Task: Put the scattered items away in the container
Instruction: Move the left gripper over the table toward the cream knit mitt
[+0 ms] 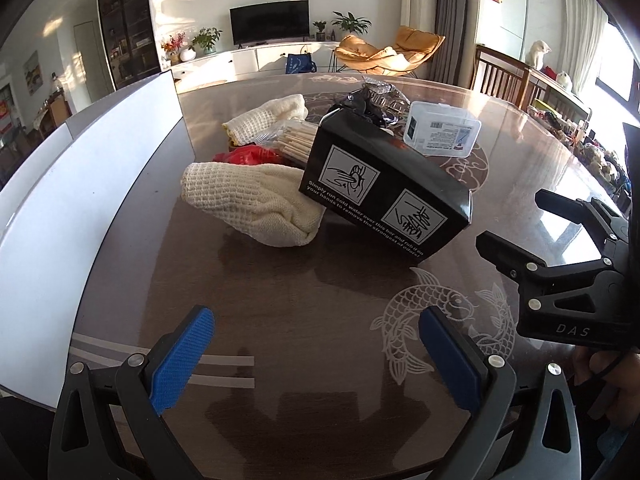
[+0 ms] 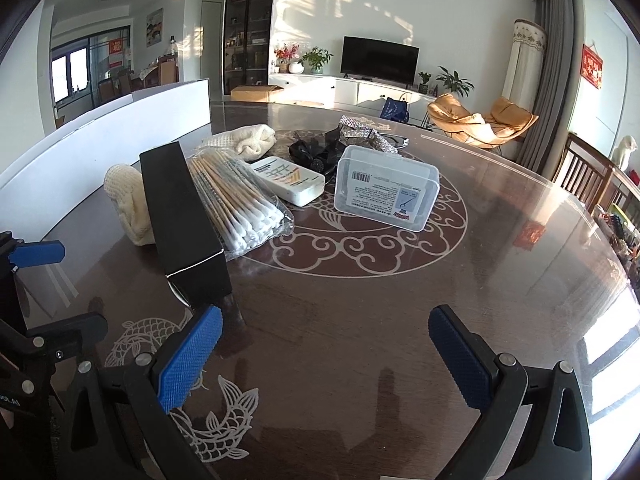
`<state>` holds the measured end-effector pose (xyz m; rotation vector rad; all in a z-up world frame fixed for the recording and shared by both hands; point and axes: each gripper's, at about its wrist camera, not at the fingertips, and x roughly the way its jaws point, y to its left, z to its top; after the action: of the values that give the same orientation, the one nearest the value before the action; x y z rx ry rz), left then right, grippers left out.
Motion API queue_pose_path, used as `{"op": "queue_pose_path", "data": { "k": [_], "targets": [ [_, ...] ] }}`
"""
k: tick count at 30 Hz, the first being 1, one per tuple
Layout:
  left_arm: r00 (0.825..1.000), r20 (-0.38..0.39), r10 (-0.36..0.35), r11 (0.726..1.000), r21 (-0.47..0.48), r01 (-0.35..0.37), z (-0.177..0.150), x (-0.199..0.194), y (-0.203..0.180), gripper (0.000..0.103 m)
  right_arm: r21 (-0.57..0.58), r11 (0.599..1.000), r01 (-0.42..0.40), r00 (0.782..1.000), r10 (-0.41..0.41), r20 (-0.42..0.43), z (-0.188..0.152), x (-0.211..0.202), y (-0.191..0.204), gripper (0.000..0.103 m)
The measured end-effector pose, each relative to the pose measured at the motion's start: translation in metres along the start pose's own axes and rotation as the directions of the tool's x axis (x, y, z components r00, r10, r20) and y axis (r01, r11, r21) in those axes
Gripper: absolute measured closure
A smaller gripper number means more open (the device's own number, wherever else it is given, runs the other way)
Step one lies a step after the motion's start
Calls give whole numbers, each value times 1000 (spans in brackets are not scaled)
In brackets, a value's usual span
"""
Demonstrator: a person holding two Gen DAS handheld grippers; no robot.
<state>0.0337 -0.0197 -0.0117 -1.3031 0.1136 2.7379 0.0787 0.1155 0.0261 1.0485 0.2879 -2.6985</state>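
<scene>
A pile of items lies on the dark table. A black box (image 1: 384,192) (image 2: 182,216) leans on a cream knit glove (image 1: 256,204) (image 2: 130,208). Beside it are a bag of cotton swabs (image 2: 236,204) (image 1: 296,142), a white flat pack (image 2: 288,180), a clear plastic case (image 2: 386,184) (image 1: 442,128), a second cream glove (image 1: 268,118) (image 2: 248,140), a red wrapper (image 1: 248,156) and dark crumpled items with foil (image 2: 352,132). A white container wall (image 1: 80,184) (image 2: 104,140) stands at the left. My left gripper (image 1: 316,356) and right gripper (image 2: 326,356) are open and empty, short of the pile.
The right gripper's black body (image 1: 576,276) shows at the right of the left wrist view. Wooden chairs (image 2: 600,176) stand along the table's right side. The table top (image 2: 360,300) has white fish and cloud patterns.
</scene>
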Motion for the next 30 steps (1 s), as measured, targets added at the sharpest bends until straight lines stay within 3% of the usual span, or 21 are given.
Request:
{"op": "queue_pose_path", "data": {
  "k": [5,8,13,17,20,22,24,30],
  "targets": [
    [999,-21,44,999,-19,-44,-4,2,15,0,-98,990,-98,993,90,-82,3,16,24,1],
    [999,-27,47,997,-61,-48,-2,6,27,0,-138,985,-108,991,95,-97,13,30,42,1],
    [997,-40,63,995,-76,-66,-1,10,34,0,-71,991,-112,985,101,-141,52,74,48,1],
    [997,-38,73,995,-58,-75,-1,13,29,0,-13,999,-50,984,47,-169,82,116,38,1],
    [996,-34,80,996,-39,-81,0,14,26,0,28,999,44,984,-38,-177,100,135,23,1],
    [996,-34,85,996,-34,-86,-1,13,25,0,58,996,64,979,-51,-198,102,134,15,1],
    [996,-36,78,996,-45,-79,0,13,28,0,102,995,4,981,16,-194,95,119,9,1],
    [998,-55,43,996,-82,-47,1,18,32,0,111,993,-49,982,68,-175,45,58,-6,1]
  ]
}}
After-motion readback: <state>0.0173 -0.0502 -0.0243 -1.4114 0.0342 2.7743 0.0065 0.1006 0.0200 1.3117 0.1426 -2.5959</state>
